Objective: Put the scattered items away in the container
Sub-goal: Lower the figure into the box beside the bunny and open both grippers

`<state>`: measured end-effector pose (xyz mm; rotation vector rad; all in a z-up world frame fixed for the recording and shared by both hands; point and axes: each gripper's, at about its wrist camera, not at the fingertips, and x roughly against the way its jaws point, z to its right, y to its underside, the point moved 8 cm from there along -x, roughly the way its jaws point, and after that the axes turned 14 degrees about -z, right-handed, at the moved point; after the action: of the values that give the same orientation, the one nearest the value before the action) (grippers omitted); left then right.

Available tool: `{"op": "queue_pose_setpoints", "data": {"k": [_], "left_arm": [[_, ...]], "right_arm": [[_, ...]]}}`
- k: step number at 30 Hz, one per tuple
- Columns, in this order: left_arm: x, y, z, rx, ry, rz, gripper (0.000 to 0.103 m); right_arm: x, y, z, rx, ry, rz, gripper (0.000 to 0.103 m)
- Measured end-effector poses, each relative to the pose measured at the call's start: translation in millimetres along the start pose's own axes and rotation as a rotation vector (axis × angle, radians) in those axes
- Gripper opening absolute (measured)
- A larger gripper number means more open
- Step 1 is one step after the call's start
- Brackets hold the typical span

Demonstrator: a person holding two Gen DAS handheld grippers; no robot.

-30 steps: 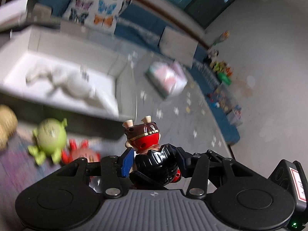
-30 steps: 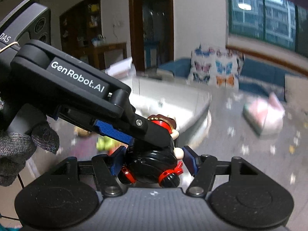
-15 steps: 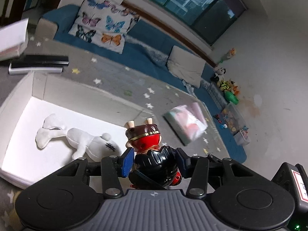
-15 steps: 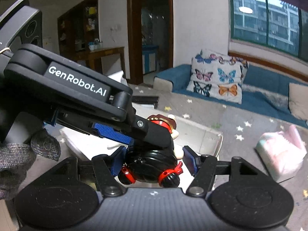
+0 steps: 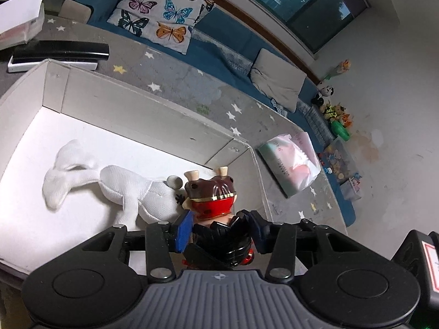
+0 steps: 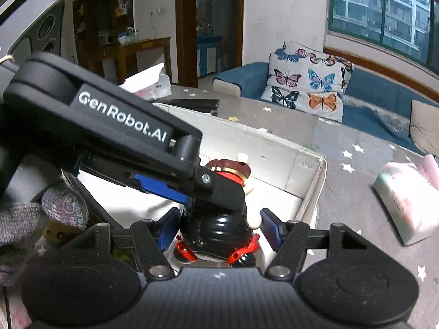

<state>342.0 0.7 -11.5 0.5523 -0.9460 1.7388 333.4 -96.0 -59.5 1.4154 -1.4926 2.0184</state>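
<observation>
A toy figure (image 5: 214, 208) with a red and brown head and a glossy black body is held between both grippers. My left gripper (image 5: 219, 230) is shut on its body. My right gripper (image 6: 219, 227) also has its blue pads at the figure (image 6: 219, 219), with a small gap showing on the right side. The left gripper's arm crosses the right wrist view above the toy. The figure hangs over the right end of the white box (image 5: 153, 115), where a white plush animal (image 5: 115, 189) lies.
A pink and green tissue pack (image 5: 290, 164) lies on the star-patterned grey cloth right of the box. A black remote (image 5: 60, 50) and a white box lie beyond the container's far left. A blue sofa with a butterfly cushion (image 5: 162, 13) is behind.
Both grippers carried the figure from beside the box to above its inside. The green and red toys seen earlier at the left have left the view.
</observation>
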Motion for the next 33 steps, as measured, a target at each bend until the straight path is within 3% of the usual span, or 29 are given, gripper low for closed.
{"op": "queue_pose_setpoints", "data": {"k": [10,33], "left_arm": [[-4.9,4.9,1.6,-0.014,-0.022,-0.015,0.043],[59.2,52.0,7.3,-0.05,-0.056,0.107,0.043]], "right_arm": [[6.1,4.1,1.1,0.003,0.005,0.007,0.065],[79.5,32.4,-8.4,-0.032,-0.03,0.127,0.065]]}}
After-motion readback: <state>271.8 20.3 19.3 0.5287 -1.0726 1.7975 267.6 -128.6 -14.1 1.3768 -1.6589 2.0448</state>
